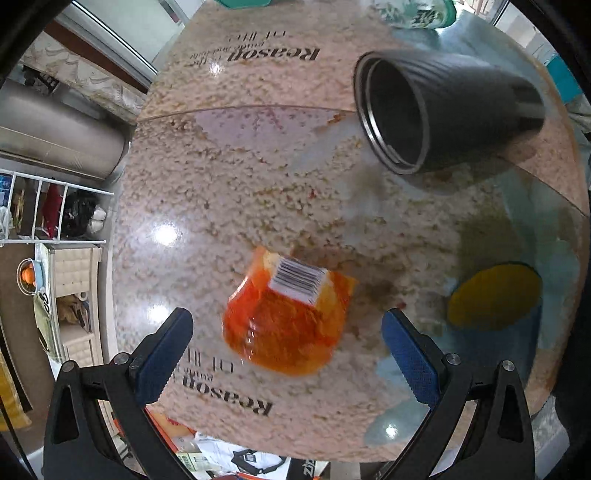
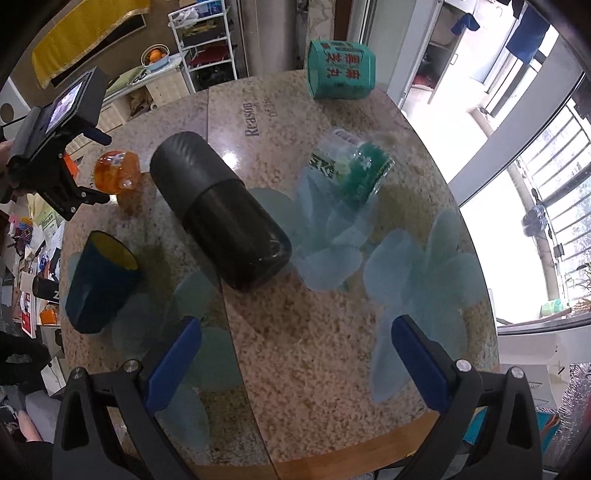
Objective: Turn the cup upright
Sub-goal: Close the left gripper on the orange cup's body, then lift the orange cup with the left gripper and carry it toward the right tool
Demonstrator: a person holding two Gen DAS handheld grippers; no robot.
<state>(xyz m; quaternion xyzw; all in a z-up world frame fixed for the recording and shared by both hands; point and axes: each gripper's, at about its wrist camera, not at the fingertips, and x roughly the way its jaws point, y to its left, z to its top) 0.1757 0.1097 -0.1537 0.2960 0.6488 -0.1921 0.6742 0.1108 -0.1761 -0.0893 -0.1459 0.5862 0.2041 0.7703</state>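
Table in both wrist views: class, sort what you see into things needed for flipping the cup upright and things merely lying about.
Needed:
- black ribbed cylindrical cup, lying on its side
- left gripper, open
- right gripper, open

Lying about:
- orange clear plastic packet
- blue tumbler with yellow inside, standing upright
- green-labelled clear bottle
- teal box

Matt black cup [image 2: 218, 212] with metal rim; glossy speckled stone table [image 2: 317, 332].

Domestic living space. Beyond the right tongs: a round glass-topped table with speckled floral cover [image 2: 332, 350], a white wire storage rack [image 2: 207, 44], a fruit bowl with oranges [image 2: 155, 55], and laundry on a balcony [image 2: 524, 33].
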